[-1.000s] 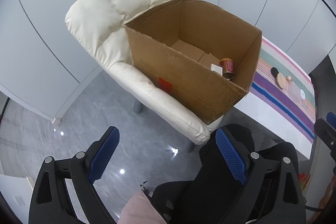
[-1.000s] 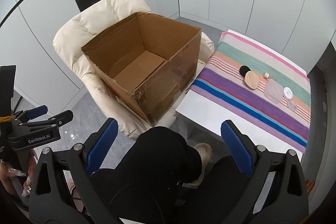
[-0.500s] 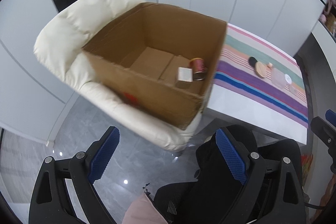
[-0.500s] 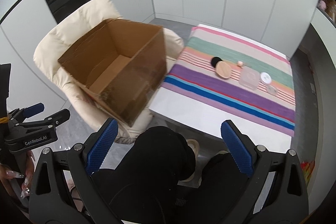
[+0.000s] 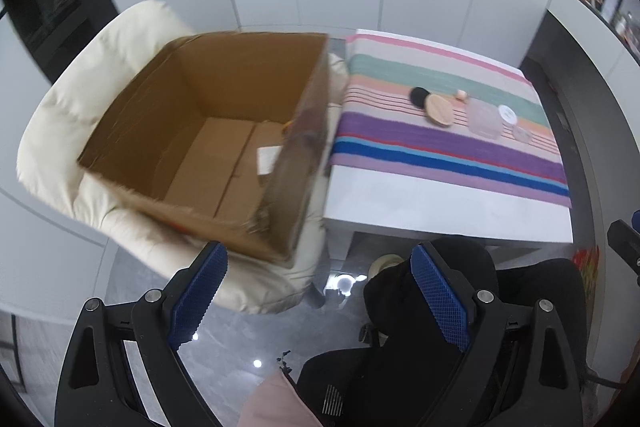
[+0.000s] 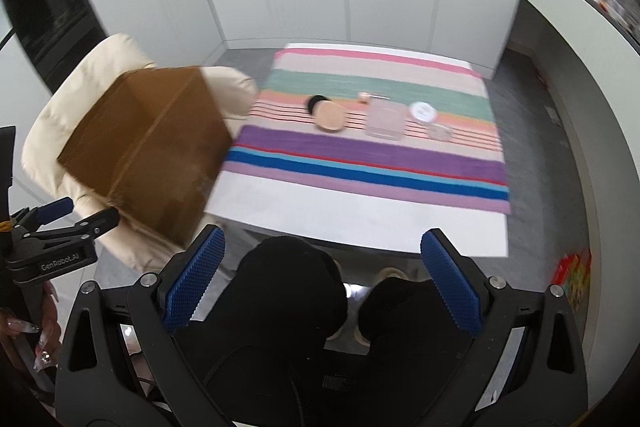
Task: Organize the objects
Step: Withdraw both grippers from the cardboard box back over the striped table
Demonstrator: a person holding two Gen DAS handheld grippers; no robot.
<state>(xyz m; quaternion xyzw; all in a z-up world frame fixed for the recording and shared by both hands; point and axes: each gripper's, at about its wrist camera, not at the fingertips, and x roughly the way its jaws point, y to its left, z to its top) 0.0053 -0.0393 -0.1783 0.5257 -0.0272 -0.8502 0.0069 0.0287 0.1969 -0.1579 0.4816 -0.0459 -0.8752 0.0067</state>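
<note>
Left wrist view: left gripper [image 5: 318,285] jaws wide apart, empty, above the floor. Cardboard box [image 5: 208,143] sits on a cream armchair [image 5: 60,115] beside the table [image 5: 440,211]. Right gripper [image 6: 322,273] also apart, empty; small cosmetics [image 6: 382,117] lie on the striped cloth [image 6: 360,155].

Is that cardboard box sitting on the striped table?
No, the cardboard box rests on the cream armchair beside the table, while only small cosmetic items lie on the striped cloth.
</note>
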